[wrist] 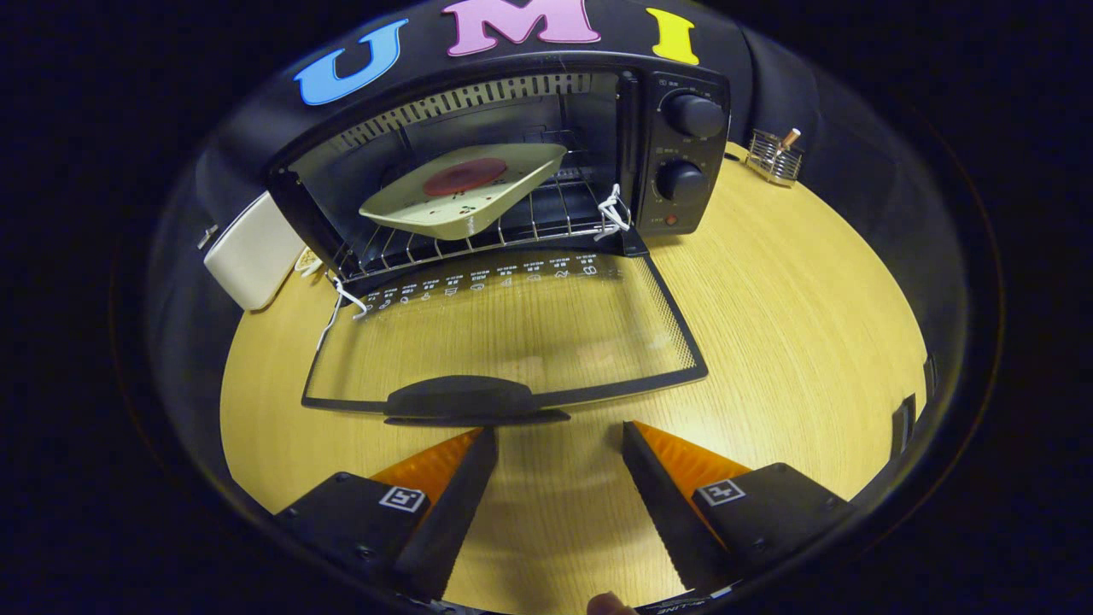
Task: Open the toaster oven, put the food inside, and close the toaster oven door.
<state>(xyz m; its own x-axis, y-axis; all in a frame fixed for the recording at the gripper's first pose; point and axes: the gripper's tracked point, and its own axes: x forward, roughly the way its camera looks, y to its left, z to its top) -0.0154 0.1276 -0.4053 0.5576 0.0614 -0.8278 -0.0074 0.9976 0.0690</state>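
Glass door (512, 333) of the toaster oven (529, 154) lies folded flat on the wooden table (811, 325), its handle (470, 400) just ahead of the gripper (559, 437). Jaws spread, holding nothing. Beyond them, inside on the wire rack (546, 213), rests a cream plate (465, 192) bearing reddish food (465, 176).

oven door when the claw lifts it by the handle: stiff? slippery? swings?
The door looks like rigid framed glass, so probably no flex. It lies flat, hinged at the oven, so it should swing up in an arc. The handle looks smooth and rounded, possibly slippery. The claw is open just short of it.
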